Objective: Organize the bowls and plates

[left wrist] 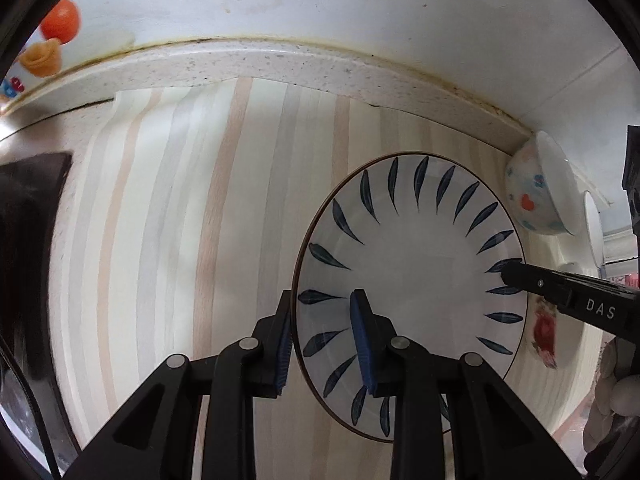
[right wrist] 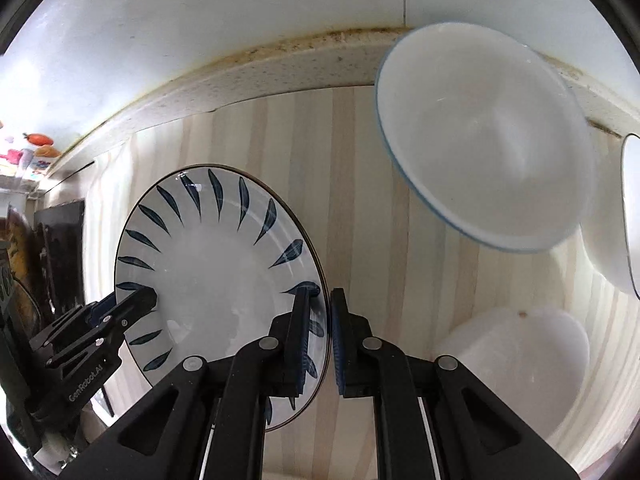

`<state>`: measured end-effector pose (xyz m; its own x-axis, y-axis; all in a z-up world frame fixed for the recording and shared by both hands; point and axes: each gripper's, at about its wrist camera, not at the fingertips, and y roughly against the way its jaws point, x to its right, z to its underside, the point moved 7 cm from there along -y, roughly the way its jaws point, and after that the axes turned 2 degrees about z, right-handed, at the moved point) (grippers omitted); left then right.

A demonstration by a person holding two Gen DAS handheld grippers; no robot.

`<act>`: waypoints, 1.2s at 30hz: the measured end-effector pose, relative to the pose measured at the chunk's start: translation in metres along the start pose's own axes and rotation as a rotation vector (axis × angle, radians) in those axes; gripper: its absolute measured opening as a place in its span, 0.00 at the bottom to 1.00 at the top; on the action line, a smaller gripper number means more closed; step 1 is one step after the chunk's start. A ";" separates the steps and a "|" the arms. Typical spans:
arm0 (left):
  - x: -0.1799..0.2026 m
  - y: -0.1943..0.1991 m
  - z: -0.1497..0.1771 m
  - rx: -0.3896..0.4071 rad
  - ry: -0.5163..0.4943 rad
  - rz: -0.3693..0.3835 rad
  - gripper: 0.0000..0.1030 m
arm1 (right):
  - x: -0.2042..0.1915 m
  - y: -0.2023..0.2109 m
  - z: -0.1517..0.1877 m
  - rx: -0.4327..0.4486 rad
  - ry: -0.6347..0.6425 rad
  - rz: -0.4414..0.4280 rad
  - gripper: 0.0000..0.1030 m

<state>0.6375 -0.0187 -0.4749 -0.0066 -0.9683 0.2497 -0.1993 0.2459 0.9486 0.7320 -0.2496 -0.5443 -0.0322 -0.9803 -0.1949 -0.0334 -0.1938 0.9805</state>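
Note:
A white plate (left wrist: 412, 280) with dark blue leaf marks round its rim lies over the striped wooden mat (left wrist: 180, 240). My left gripper (left wrist: 322, 300) stands open astride the plate's left rim, one finger outside it and one over the inside. From the right, my right gripper (left wrist: 508, 274) reaches the opposite rim. In the right wrist view the plate (right wrist: 216, 280) has its right rim between the narrow jaws of my right gripper (right wrist: 322, 294), which is shut on it. My left gripper (right wrist: 146, 294) shows at the plate's far rim.
A bowl (left wrist: 536, 188) with coloured hearts leans against the speckled backsplash ledge (left wrist: 280, 64). A blue-rimmed white bowl (right wrist: 480, 140), another bowl (right wrist: 624, 232) and a white dish (right wrist: 516, 360) crowd the right. A dark stove top (left wrist: 32, 240) lies left. A gloved hand (left wrist: 612, 392) holds the right gripper.

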 end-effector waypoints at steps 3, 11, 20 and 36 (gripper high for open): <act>0.005 0.021 0.010 0.027 0.000 -0.002 0.24 | -0.004 0.014 0.011 -0.001 0.028 -0.005 0.11; 0.023 0.079 0.047 0.093 0.027 0.013 0.24 | -0.008 0.063 0.060 0.019 0.097 -0.027 0.11; 0.051 0.113 0.101 0.130 0.034 0.018 0.24 | 0.008 0.101 0.144 0.017 0.159 -0.049 0.11; 0.076 0.069 0.209 0.014 0.059 0.014 0.24 | 0.052 0.065 0.245 -0.064 0.192 -0.023 0.11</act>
<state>0.4187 -0.0841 -0.4313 0.0482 -0.9605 0.2740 -0.2137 0.2580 0.9422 0.4830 -0.3038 -0.4968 0.1594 -0.9636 -0.2145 0.0317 -0.2122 0.9767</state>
